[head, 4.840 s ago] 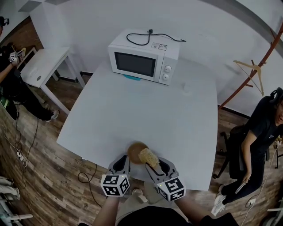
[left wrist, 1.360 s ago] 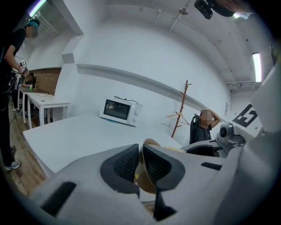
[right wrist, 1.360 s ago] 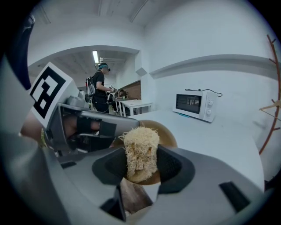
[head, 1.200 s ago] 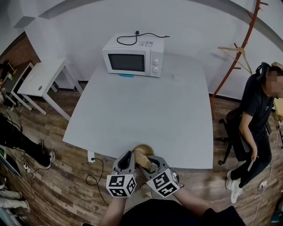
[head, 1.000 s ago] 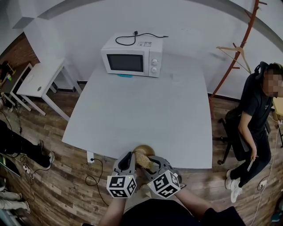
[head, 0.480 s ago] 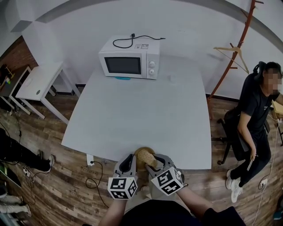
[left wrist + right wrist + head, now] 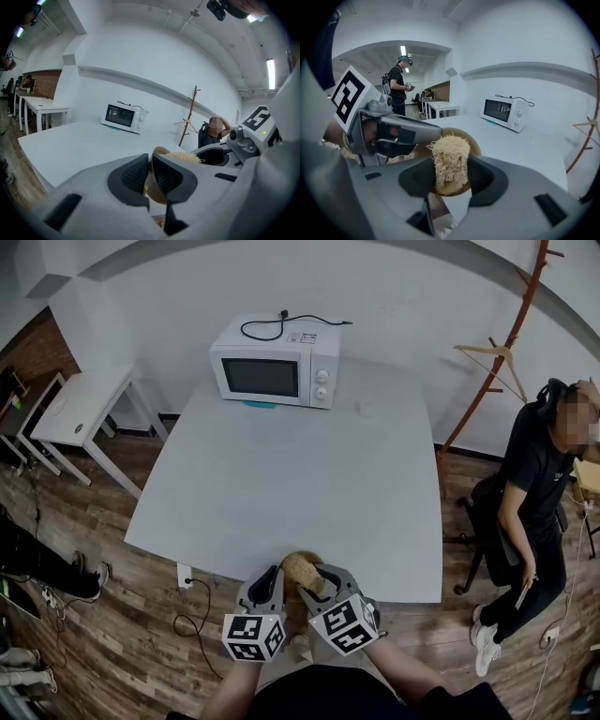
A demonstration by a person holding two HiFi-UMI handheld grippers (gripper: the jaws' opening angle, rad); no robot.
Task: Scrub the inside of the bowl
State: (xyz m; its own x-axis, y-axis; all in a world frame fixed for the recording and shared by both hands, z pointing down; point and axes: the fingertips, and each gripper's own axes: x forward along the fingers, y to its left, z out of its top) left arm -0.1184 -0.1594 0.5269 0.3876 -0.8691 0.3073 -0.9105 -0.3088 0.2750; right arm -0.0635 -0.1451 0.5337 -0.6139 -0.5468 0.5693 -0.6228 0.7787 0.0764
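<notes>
A brown bowl [image 7: 290, 563] is at the table's near edge, tilted. My left gripper [image 7: 271, 579] is shut on the bowl's rim [image 7: 159, 151], one jaw inside the wall and one outside. My right gripper [image 7: 315, 579] is shut on a pale straw-coloured fibre scrubber [image 7: 303, 571]. In the right gripper view the scrubber [image 7: 450, 157] stands up between the jaws with its lower end inside the bowl [image 7: 474, 143]. The left gripper [image 7: 393, 133] shows at that view's left. In the left gripper view the scrubber [image 7: 180, 156] pokes above the rim, beside the right gripper [image 7: 243, 145].
A white microwave [image 7: 274, 362] stands at the far end of the white table [image 7: 300, 456]. A person [image 7: 539, 493] sits on a chair at the right, near a wooden coat rack [image 7: 497, 352]. A small white side table [image 7: 75, 404] stands at the left.
Both grippers keep their hold at the near table edge. The right gripper and scrubber have shifted slightly inside the bowl. The seated person has raised a hand to the head.
</notes>
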